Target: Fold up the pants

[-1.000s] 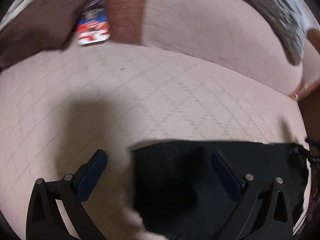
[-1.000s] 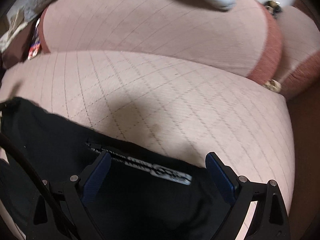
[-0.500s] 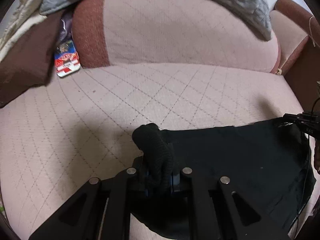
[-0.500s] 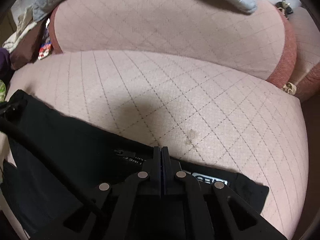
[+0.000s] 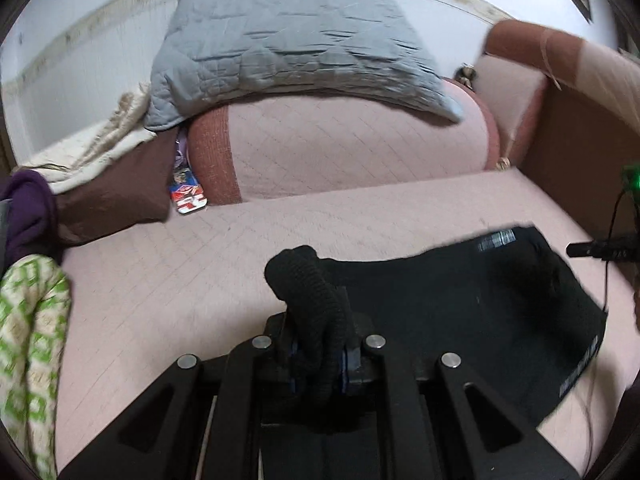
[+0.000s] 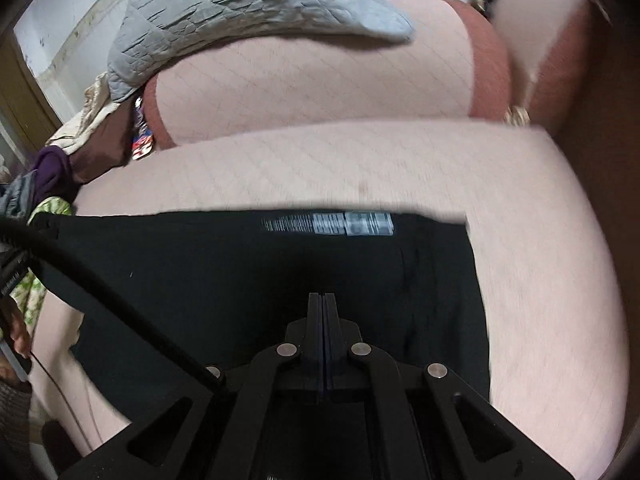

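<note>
Surface: pink quilted sofa seat (image 5: 168,280), diamond stitching, blurred in both views.
Left gripper (image 5: 318,356): clenched on a bunched roll of the black pants (image 5: 460,320); the knit cloth bulges up between the blue pads and hides most of them.
Right gripper (image 6: 324,340): jaws pressed flat together over the pants (image 6: 224,288); whether cloth is caught between them cannot be made out, since the fingers lie against black fabric.
Pants: spread across the front of the seat, a white printed label (image 6: 348,224) at the far edge, its text smeared and unreadable; the near part is cut off under both grippers.
In the way: a black cable (image 6: 100,292) crosses the right view's lower left, over the cloth.
Left edge: green-and-white patterned fabric (image 5: 28,340) and a purple garment (image 5: 28,208), both cropped by the lens rim.
Behind: pink back cushion (image 5: 352,148) with a rust-red side band; a red-and-blue packet (image 5: 188,196) is wedged beside it against a brown cushion (image 5: 112,188).
Farthest: grey quilted blanket (image 5: 292,40) draped over the backrest, a pale wall behind.
</note>
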The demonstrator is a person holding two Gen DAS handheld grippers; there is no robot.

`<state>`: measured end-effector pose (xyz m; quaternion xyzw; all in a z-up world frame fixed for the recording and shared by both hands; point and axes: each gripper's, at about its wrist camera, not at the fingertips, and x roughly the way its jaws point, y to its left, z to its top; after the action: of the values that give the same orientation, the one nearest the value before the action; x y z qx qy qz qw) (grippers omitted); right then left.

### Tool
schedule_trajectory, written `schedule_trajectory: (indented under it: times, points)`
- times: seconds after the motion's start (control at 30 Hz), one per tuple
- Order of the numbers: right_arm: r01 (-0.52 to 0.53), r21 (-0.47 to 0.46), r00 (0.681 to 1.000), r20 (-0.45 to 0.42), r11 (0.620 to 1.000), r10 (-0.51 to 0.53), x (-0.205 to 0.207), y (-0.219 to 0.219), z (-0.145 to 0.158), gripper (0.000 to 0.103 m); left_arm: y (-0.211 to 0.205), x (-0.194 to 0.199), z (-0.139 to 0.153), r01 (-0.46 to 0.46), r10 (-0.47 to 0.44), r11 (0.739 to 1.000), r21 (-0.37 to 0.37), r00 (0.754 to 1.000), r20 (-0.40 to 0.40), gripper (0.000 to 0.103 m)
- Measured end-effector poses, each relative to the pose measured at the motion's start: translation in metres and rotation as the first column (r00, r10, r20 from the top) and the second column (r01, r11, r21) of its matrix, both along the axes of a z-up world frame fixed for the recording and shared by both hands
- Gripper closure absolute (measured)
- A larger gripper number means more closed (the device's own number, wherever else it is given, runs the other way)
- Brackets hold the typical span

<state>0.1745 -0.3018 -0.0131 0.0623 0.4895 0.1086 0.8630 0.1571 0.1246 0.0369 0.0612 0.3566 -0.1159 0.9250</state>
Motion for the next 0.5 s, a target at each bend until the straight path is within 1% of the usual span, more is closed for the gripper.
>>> schedule_trajectory:
  times: [0.07, 0.1, 0.13, 0.17, 0.2, 0.23, 0.27, 0.3, 0.33, 0.4, 0.5]
  points:
    - [0.010, 0.006, 1.000, -0.024, 1.000, -0.010, -0.024, -0.004, -0.011, 0.102, -0.001, -0.033, -0.008, 0.004, -0.004, 1.000, 0.008, 1.000, -0.003, 0.089]
    - [0.024, -0.001, 0.999, -0.037, 1.000, -0.024, -0.038, -0.004, -0.017, 0.102, -0.002, -0.048, -0.013, 0.001, -0.001, 1.000, 0.021, 1.000, -0.001, 0.089]
    - [0.032, -0.004, 0.999, -0.040, 0.999, -0.032, -0.043, -0.009, -0.022, 0.102, -0.004, -0.061, -0.019, -0.001, 0.001, 0.999, 0.040, 1.000, -0.001, 0.089]
    - [0.051, 0.001, 0.998, -0.045, 0.999, -0.051, -0.047, -0.011, -0.025, 0.097, -0.006, -0.073, -0.025, -0.001, 0.001, 0.998, 0.057, 1.000, -0.002, 0.089]
    - [0.071, 0.012, 0.996, -0.057, 0.997, -0.070, -0.045, -0.014, -0.027, 0.077, -0.009, -0.084, -0.030, -0.001, 0.001, 0.998, 0.069, 1.000, -0.001, 0.089]
    - [0.101, 0.036, 0.992, -0.079, 0.994, -0.098, -0.041, -0.015, -0.027, 0.060, -0.012, -0.092, -0.033, 0.000, 0.000, 0.997, 0.081, 1.000, 0.001, 0.089]
    - [0.134, 0.071, 0.988, -0.091, 0.988, -0.128, -0.034, -0.016, -0.026, 0.035, -0.016, -0.100, -0.036, 0.002, -0.002, 0.996, 0.090, 1.000, 0.004, 0.089]
    - [0.155, 0.102, 0.985, -0.088, 0.983, -0.146, -0.028, -0.016, -0.023, 0.029, -0.020, -0.107, -0.037, 0.005, -0.006, 0.996, 0.094, 1.000, 0.012, 0.089]
    - [0.171, 0.122, 0.983, -0.092, 0.978, -0.160, -0.015, -0.011, -0.019, 0.029, -0.022, -0.114, -0.037, 0.006, -0.007, 0.995, 0.095, 1.000, 0.020, 0.089]
    - [0.183, 0.121, 0.979, -0.116, 0.976, -0.169, 0.011, -0.001, -0.016, 0.029, -0.028, -0.122, -0.036, 0.007, -0.011, 0.995, 0.102, 0.999, 0.043, 0.089]
    - [0.220, 0.093, 0.963, -0.176, 0.971, -0.201, 0.060, 0.021, -0.020, 0.029, -0.035, -0.128, -0.035, 0.016, -0.025, 0.992, 0.121, 0.997, 0.076, 0.089]
